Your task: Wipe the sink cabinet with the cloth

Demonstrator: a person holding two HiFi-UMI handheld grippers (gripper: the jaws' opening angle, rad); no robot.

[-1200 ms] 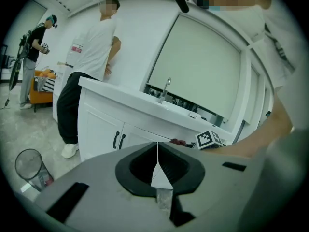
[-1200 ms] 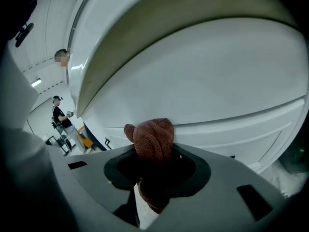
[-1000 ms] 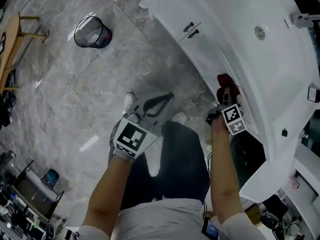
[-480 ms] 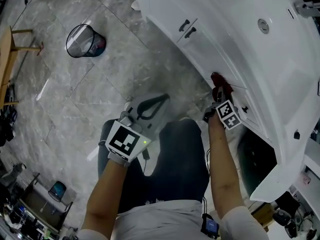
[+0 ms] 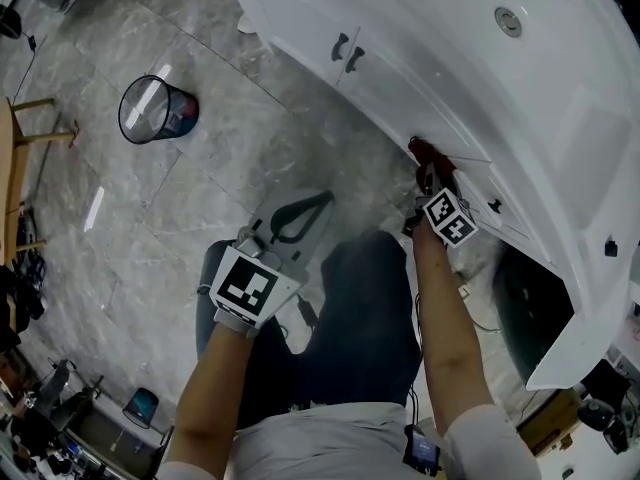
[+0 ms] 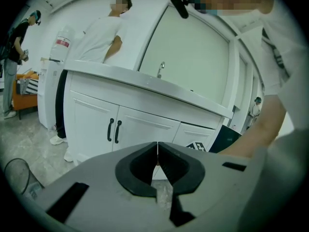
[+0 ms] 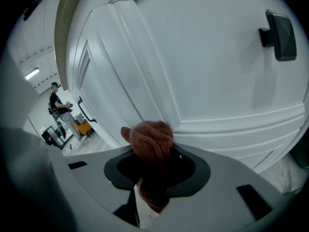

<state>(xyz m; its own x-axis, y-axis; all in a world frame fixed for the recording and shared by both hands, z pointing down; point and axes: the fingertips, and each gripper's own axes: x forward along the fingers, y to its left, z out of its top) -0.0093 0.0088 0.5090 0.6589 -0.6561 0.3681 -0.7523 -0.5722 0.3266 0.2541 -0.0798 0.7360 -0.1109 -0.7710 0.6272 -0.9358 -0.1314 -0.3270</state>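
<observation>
The white sink cabinet [image 5: 400, 78] runs across the upper right of the head view, with two black door handles [image 5: 342, 48]. My right gripper [image 5: 430, 173] is shut on a reddish-brown cloth [image 5: 424, 152], which presses against a white cabinet front. In the right gripper view the cloth [image 7: 150, 141] bunches out of the right gripper [image 7: 149, 153] against a panelled front [image 7: 207, 81] with a black knob [image 7: 280, 35]. My left gripper [image 5: 310, 206] hangs over the floor, away from the cabinet, shut and empty. In the left gripper view the left gripper [image 6: 157, 159] faces the cabinet doors [image 6: 120, 129].
A black mesh waste bin [image 5: 155, 110] stands on the grey marble floor [image 5: 180, 198] at the left. A wooden stool [image 5: 25, 128] is at the far left edge. In the left gripper view a person [image 6: 99, 37] stands by the cabinet's far end and another person [image 6: 14, 52] farther left.
My right gripper has slid the cloth upward and leftward along the cabinet front. The head view has shifted, so the bin and cabinet sit differently. The left gripper stays shut over the floor.
</observation>
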